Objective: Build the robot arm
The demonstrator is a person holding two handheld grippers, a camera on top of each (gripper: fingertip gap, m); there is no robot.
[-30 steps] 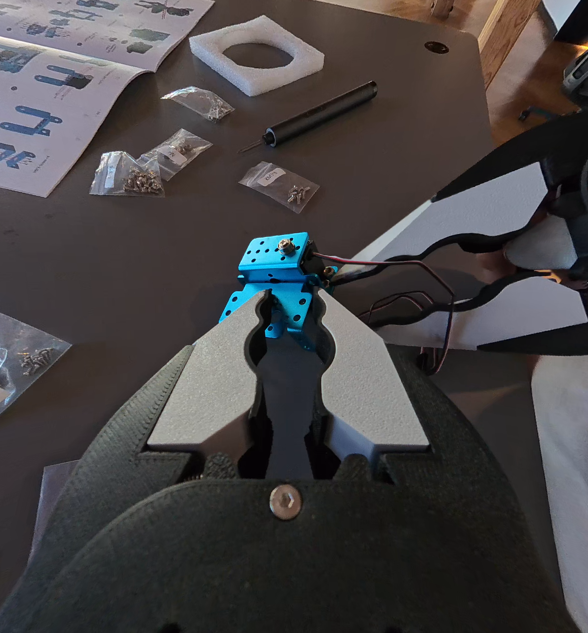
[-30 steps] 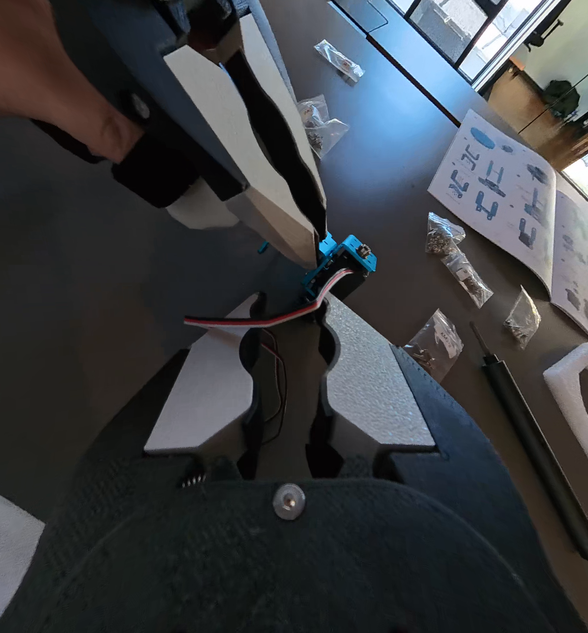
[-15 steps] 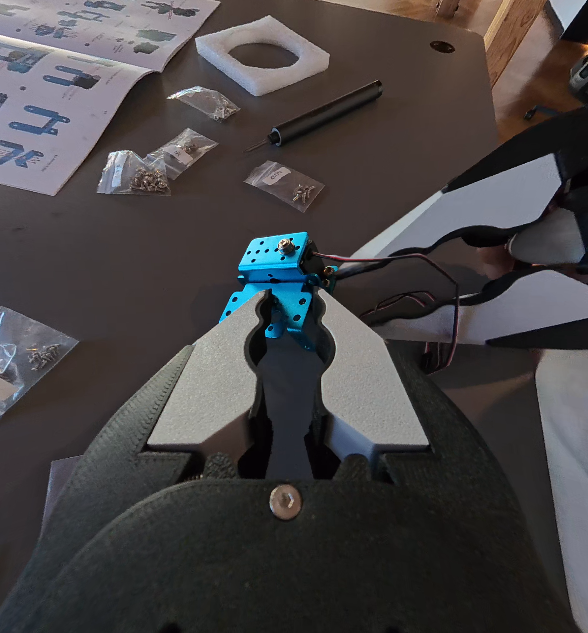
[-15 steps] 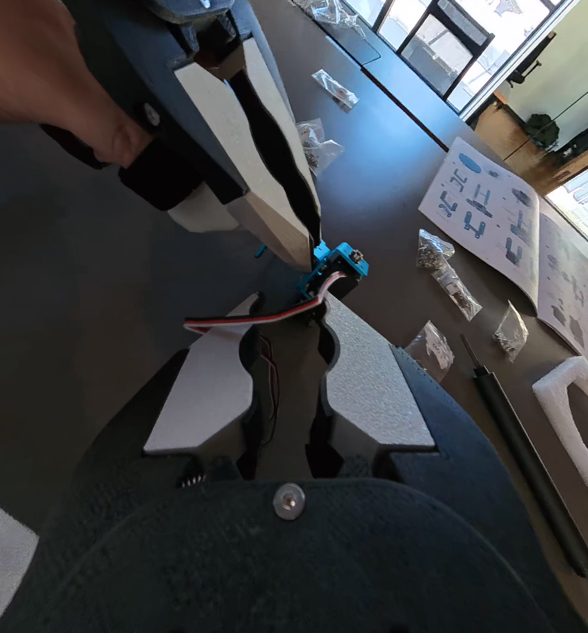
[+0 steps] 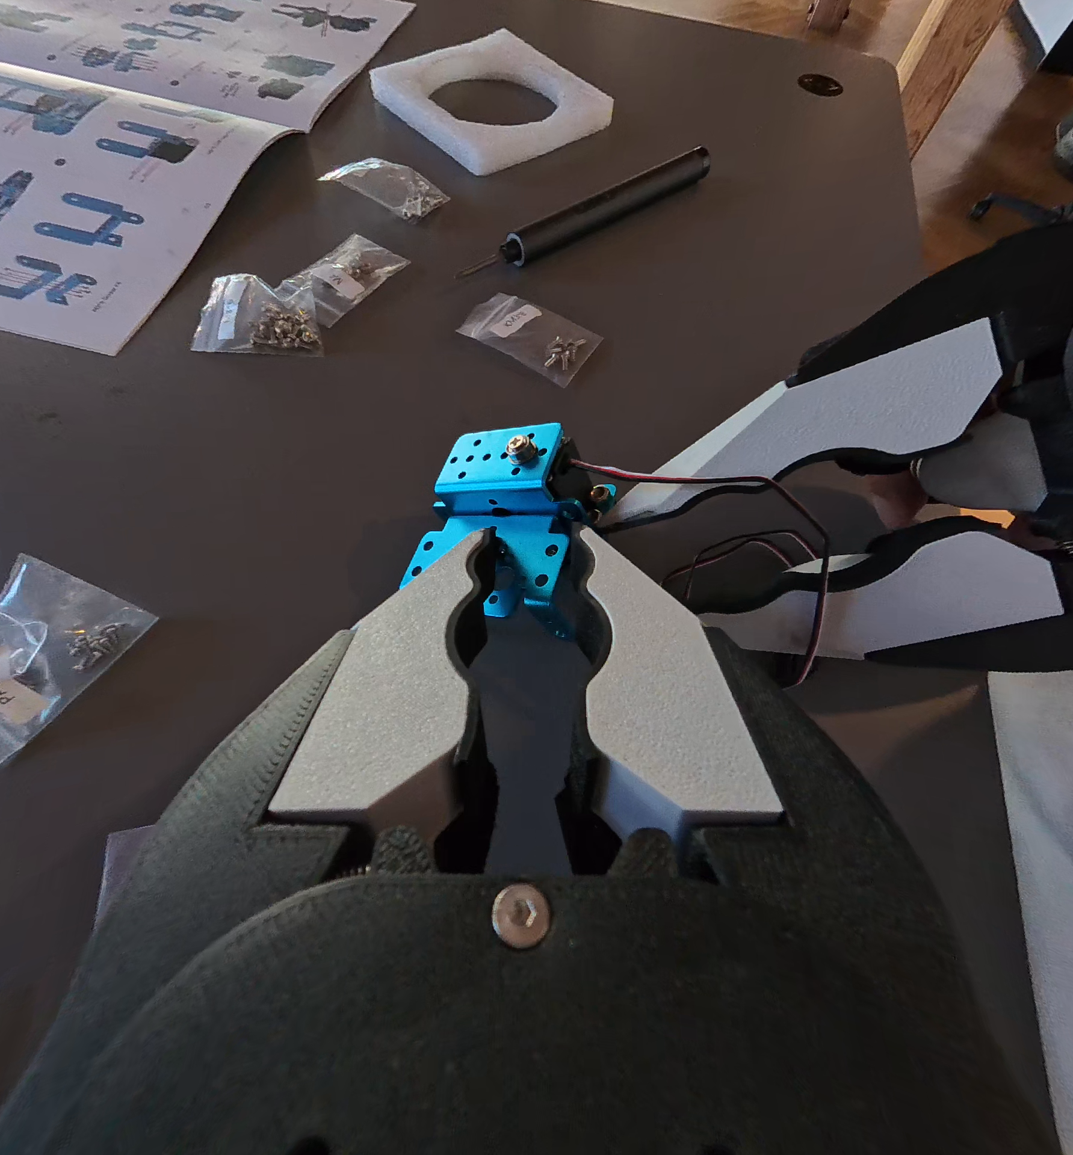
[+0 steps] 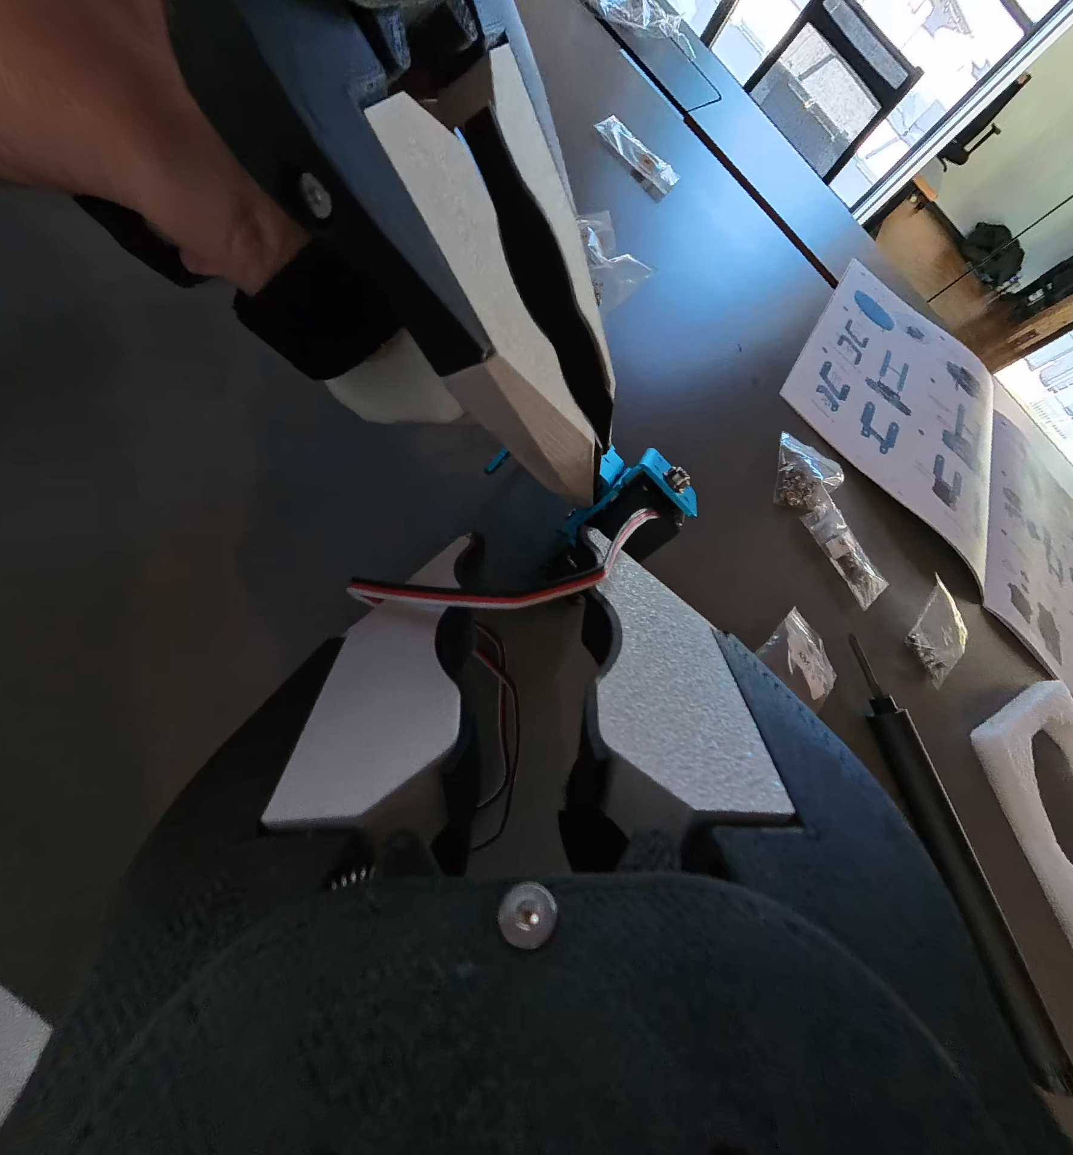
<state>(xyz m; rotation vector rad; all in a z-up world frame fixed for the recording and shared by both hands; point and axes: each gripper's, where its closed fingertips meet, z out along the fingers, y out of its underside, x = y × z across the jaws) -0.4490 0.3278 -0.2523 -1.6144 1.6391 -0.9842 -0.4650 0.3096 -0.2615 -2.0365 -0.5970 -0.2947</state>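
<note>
- Left tool (image 5: 537, 544) is gripping the blue bracket (image 5: 499, 478), fingers clamped on its lower plate; the bracket is sitting at the fingertips above the dark tabletop (image 5: 208, 450).
- A black servo (image 5: 568, 475) is sitting inside the bracket, with a screw on top.
- Right tool (image 6: 530, 556) is sitting at the servo's side, fingers standing apart. The flat cable (image 6: 490, 594) is crossing the gap at the tips; cannot tell whether they are touching it.
- In the left wrist view the right tool (image 5: 677, 544) is coming in from the right, thin wires (image 5: 771, 550) looping between its fingers.
- A hand (image 6: 115, 144) is holding the left tool's body.
- Lying beyond on the tabletop: screw bags (image 5: 258, 319), a black driver (image 5: 609, 206), a white foam ring (image 5: 490, 100) and an open manual (image 5: 83, 156).
- Another bag (image 5: 40, 656) is lying left of the left tool.
</note>
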